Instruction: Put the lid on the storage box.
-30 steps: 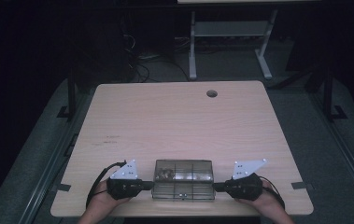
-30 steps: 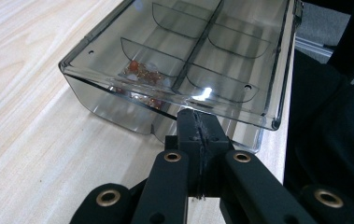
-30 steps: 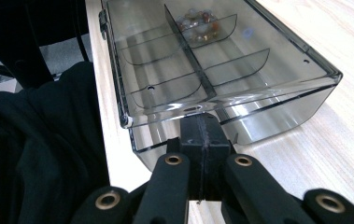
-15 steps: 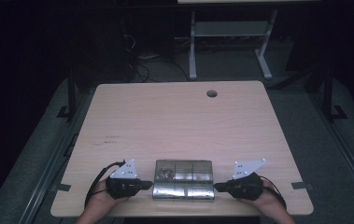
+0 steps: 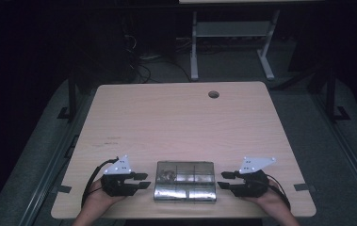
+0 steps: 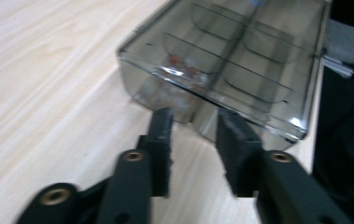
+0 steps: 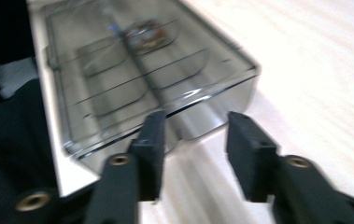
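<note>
High view: the box [image 5: 184, 181] is set between the left gripper [image 5: 142, 181] and right gripper [image 5: 225, 180], whose jaws have just been spread, freeing its ends, seemingly a release.

One clear compartment box [image 5: 184, 181] is lying on one bench [image 5: 176, 117]. Two grippers are flanking it: the left gripper [image 5: 143, 180] and the right gripper [image 5: 223, 180].
</note>
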`<action>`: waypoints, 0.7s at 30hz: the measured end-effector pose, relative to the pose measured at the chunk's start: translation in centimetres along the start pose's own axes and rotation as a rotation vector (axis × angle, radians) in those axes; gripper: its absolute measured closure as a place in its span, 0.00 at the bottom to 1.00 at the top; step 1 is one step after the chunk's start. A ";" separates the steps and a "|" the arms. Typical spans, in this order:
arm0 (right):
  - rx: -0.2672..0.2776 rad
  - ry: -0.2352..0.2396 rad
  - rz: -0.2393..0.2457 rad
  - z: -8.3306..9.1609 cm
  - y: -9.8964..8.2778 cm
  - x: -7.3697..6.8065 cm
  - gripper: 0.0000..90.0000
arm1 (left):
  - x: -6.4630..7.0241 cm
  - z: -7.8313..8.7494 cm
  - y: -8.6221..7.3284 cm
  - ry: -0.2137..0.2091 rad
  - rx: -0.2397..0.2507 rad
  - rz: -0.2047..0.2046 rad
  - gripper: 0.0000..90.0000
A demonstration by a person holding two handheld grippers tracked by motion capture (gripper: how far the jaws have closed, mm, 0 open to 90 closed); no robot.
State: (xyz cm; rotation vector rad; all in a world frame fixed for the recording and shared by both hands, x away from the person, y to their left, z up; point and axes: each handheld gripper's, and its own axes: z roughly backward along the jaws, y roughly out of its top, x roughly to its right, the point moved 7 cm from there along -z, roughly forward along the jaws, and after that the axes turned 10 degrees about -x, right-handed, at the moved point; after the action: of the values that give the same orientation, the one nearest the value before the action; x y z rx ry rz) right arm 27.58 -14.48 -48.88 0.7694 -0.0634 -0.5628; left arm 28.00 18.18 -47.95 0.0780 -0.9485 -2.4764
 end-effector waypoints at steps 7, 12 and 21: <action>0.047 -0.097 -0.077 0.5 0.1 1.7 0.43 | -1.4 0.2 -0.5 0.080 0.014 0.033 0.48; 0.052 -0.148 -0.101 0.8 -0.2 2.7 0.34 | -2.8 0.6 -0.9 0.161 0.041 0.075 0.39; 0.061 -0.240 -0.141 1.4 -1.1 4.9 0.28 | -4.8 1.0 -2.1 0.221 0.049 0.124 0.30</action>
State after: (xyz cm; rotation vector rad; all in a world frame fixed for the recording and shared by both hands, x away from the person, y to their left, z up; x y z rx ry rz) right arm 30.89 -18.43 -49.30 0.7667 -0.2500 -0.7890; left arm 31.17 22.35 -49.12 0.2936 -0.8905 -2.2757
